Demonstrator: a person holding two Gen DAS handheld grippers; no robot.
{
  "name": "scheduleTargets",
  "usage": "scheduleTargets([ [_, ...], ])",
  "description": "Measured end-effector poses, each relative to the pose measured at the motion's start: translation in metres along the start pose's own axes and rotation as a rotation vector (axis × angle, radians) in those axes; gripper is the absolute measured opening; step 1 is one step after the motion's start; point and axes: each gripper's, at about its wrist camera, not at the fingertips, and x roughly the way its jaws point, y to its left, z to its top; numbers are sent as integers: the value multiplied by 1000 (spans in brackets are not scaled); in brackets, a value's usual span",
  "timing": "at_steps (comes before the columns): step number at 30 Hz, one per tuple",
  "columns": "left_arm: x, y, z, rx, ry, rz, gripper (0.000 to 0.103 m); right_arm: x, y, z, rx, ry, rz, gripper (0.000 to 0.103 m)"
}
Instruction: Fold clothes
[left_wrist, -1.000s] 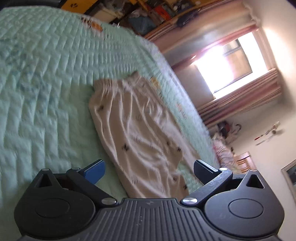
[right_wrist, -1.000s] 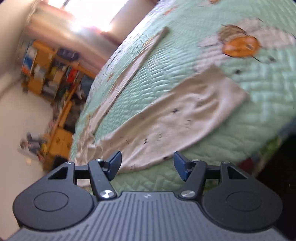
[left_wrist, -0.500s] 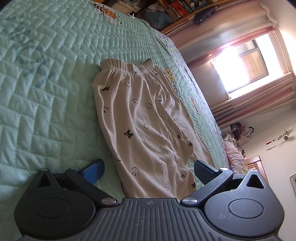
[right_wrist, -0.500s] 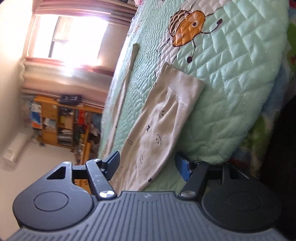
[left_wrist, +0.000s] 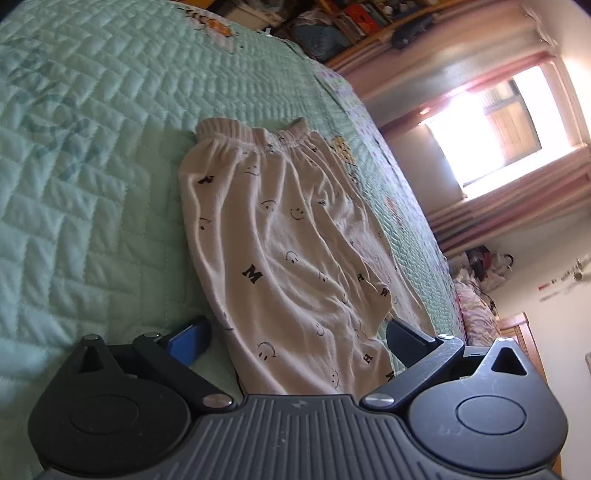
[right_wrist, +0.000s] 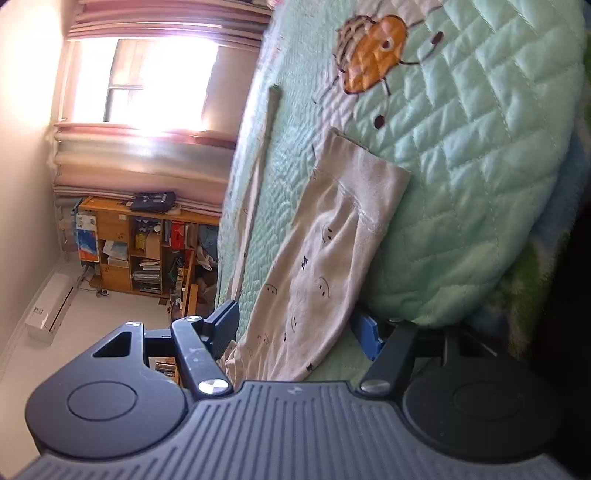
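Note:
Cream trousers (left_wrist: 280, 258) printed with smiley faces and letters lie flat on the green quilted bed (left_wrist: 74, 184). Their elastic waistband (left_wrist: 255, 134) is at the far end in the left wrist view. My left gripper (left_wrist: 295, 338) stands open, its fingers wide apart over the near part of the trousers. In the right wrist view one trouser leg (right_wrist: 325, 266) runs away to its hem (right_wrist: 369, 173). My right gripper (right_wrist: 297, 328) is open, its fingers either side of that leg near the bed's edge. Nothing is clamped in either gripper.
The quilt carries an orange bug print (right_wrist: 373, 55) beyond the hem. A second long strip of cream cloth (right_wrist: 258, 166) lies farther out on the bed. A cluttered wooden shelf (right_wrist: 147, 243) and a bright window (right_wrist: 147, 74) stand past the bed. The bed's edge (right_wrist: 517, 258) drops off on the right.
Both grippers have come closer to the trousers and lower over the bed. The right view has swung round so that the leg now lies between its fingers. Both stayed open.

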Motion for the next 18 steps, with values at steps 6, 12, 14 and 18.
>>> scheduleTargets([
  [6,-10,-5,1,8,-9,30,101,-23,16,0,-63,94,-72,73],
  [12,-32,-21,6,74,-97,46,100,-12,51,-20,-163,277,-13,73],
  [14,-34,-33,12,122,-109,33,101,-3,62,-25,-174,321,39,73],
  [18,-20,-59,36,233,-81,24,100,26,85,-25,-219,362,84,73],
])
